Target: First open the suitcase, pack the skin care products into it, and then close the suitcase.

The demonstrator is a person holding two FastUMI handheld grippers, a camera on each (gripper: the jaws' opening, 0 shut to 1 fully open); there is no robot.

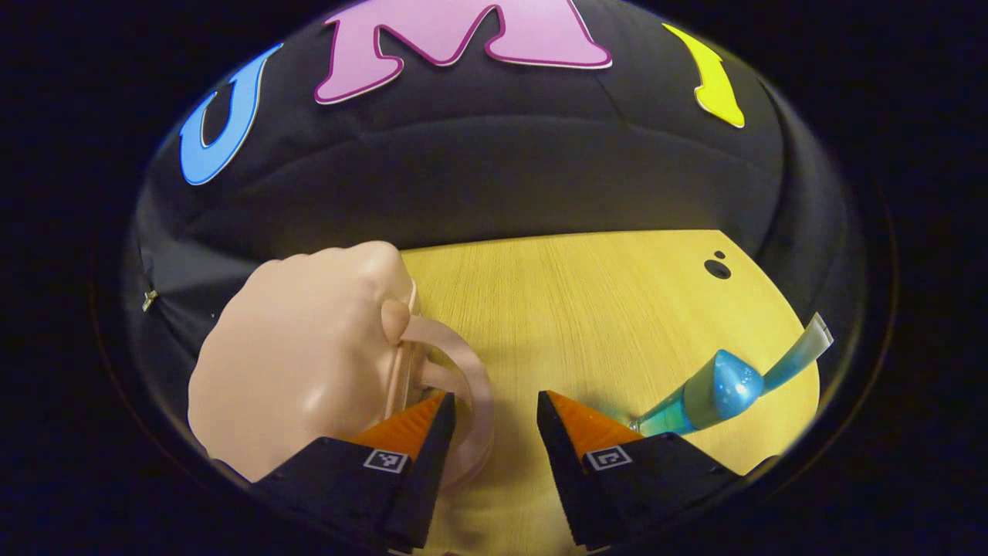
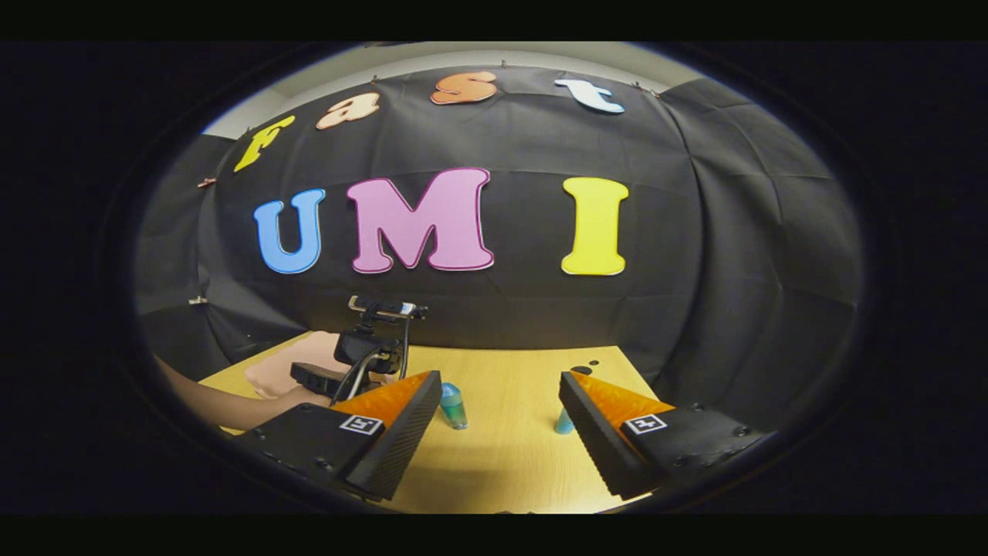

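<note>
A pale pink suitcase [image 1: 301, 363] lies shut at the table's left, its looped handle [image 1: 475, 378] toward me. My left gripper [image 1: 494, 398] stands open low over the table, its left fingertip [image 1: 432, 413] right at the handle and nothing between the fingers. A teal tube with a blue cap [image 1: 714, 394] lies to the right of it. In the right gripper view my right gripper [image 2: 500, 378] hangs open farther back over the table. From there the suitcase [image 2: 282, 371], the left gripper [image 2: 316, 377], a teal tube [image 2: 453, 405] and a small blue item [image 2: 564, 422] show.
The wooden table [image 1: 602, 309] ends at the black cloth wall behind. Two dark holes [image 1: 718, 268] mark its far right corner. A person's forearm [image 2: 224, 405] reaches in from the left behind the left gripper.
</note>
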